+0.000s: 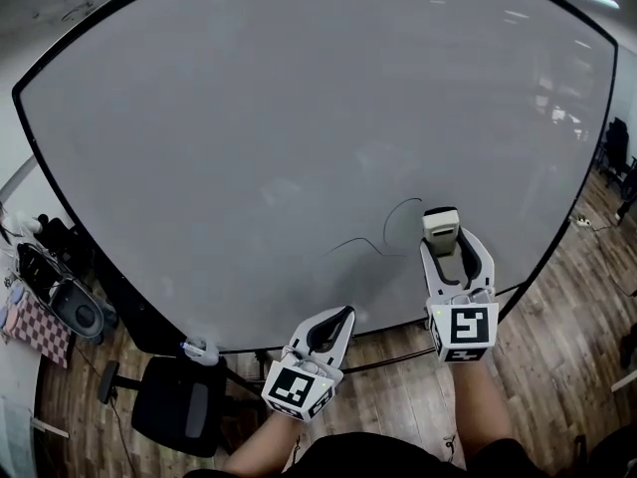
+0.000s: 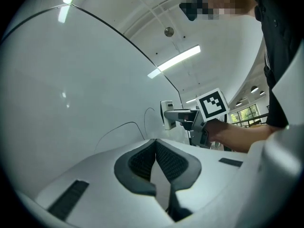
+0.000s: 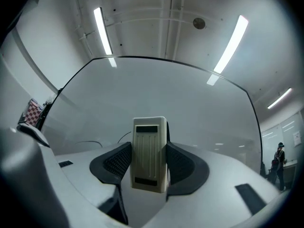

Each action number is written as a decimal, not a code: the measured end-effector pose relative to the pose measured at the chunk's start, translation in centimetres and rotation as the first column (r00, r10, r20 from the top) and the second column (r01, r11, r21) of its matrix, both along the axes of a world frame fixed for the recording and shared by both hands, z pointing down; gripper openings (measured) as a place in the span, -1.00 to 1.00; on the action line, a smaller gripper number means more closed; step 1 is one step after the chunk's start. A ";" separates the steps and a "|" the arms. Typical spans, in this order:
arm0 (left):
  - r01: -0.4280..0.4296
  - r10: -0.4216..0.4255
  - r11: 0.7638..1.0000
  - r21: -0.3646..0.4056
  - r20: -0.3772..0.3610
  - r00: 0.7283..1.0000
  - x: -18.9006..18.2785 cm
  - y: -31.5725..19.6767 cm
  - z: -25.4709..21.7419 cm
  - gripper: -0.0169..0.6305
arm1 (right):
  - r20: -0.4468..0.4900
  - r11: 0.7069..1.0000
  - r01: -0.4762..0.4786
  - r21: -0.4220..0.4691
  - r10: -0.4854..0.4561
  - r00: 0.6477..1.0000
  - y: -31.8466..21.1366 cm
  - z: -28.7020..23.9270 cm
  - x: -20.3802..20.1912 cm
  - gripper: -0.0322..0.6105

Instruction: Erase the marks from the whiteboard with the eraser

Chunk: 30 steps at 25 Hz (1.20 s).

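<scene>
The whiteboard (image 1: 299,127) fills the head view. A thin black curved mark (image 1: 383,229) runs across its lower right part, and it also shows as the mark (image 2: 124,127) and the mark (image 3: 90,143). My right gripper (image 1: 445,243) is shut on a cream eraser (image 1: 441,225), held at the board just right of the mark; whether it touches the board I cannot tell. The eraser (image 3: 149,152) stands upright between the right gripper (image 3: 149,158) jaws. My left gripper (image 1: 338,319) hangs lower, near the board's bottom edge. The left gripper (image 2: 156,148) is shut with nothing in it.
A black office chair (image 1: 177,404) stands on the wooden floor (image 1: 557,366) at lower left, below the board. A small object (image 1: 199,351) sits at the board's bottom edge. Bags and a checkered cloth (image 1: 35,327) lie at far left. A person (image 3: 278,161) stands far off.
</scene>
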<state>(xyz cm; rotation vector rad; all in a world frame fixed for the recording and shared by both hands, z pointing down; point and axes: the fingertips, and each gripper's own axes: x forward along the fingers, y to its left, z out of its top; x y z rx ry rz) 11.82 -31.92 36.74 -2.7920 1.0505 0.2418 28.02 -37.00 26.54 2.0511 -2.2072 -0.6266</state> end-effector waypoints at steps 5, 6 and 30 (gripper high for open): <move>0.026 -0.026 1.000 -0.012 -0.018 1.000 -0.4 0.7 0.3 -0.89 | 0.016 0.999 -0.038 0.034 0.037 0.999 -1.5 -2.7 0.8 -0.12; 0.027 -0.028 1.000 -0.015 -0.014 1.000 -0.4 0.8 0.5 -0.89 | 0.009 0.998 -0.049 0.040 0.049 0.999 -1.8 -3.1 1.1 -0.12; 0.145 -0.145 0.989 -0.041 -0.015 0.989 -4.6 0.3 2.3 -0.89 | -0.102 0.998 -0.049 0.042 0.053 0.993 -3.7 -2.6 -3.8 -0.13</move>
